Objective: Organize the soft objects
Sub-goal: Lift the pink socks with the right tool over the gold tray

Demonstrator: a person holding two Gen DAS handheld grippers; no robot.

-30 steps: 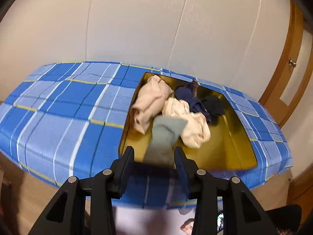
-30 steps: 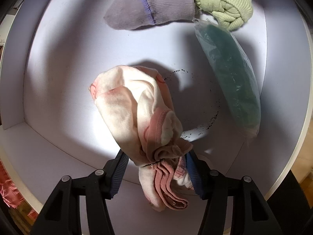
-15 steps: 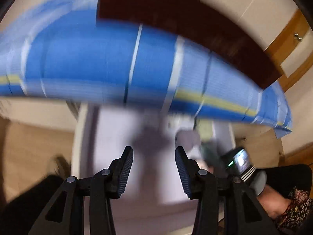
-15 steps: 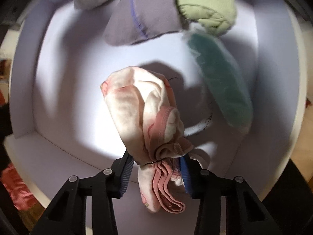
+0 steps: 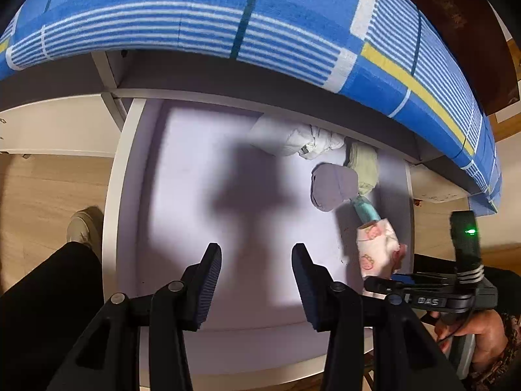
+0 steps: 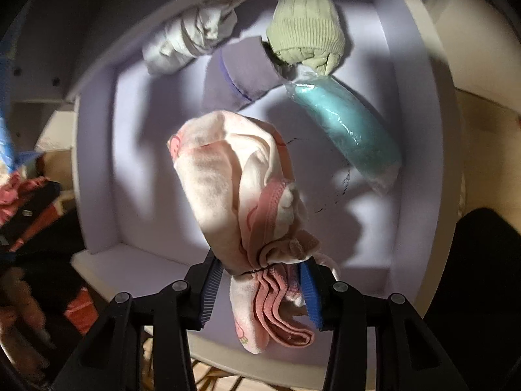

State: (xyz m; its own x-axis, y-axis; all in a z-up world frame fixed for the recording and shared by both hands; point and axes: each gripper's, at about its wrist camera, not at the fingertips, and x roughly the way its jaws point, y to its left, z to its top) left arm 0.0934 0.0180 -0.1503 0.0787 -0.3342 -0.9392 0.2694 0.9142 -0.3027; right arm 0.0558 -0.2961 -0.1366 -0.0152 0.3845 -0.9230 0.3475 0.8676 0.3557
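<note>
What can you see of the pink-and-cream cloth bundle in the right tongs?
The pink-and-cream cloth bundle is soft, fleecy-looking fabric, cream with pink prints and a ribbed pink hem, bunched and folded over itself. The right tongs pinch it at a gathered waist; a rounded lump bulges ahead of the pads and the hem end trails back between the arms. It hangs over the right side of the white drawer, near the bagged teal item. Whether it touches the floor is unclear.

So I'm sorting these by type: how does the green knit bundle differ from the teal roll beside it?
The green knit bundle is bare, ribbed and rounded; the teal roll is smooth, elongated and wrapped in clear plastic. The green one sits at the drawer's back, the teal one slants forward from it. Both are soft and lie untouched by either gripper.
</note>
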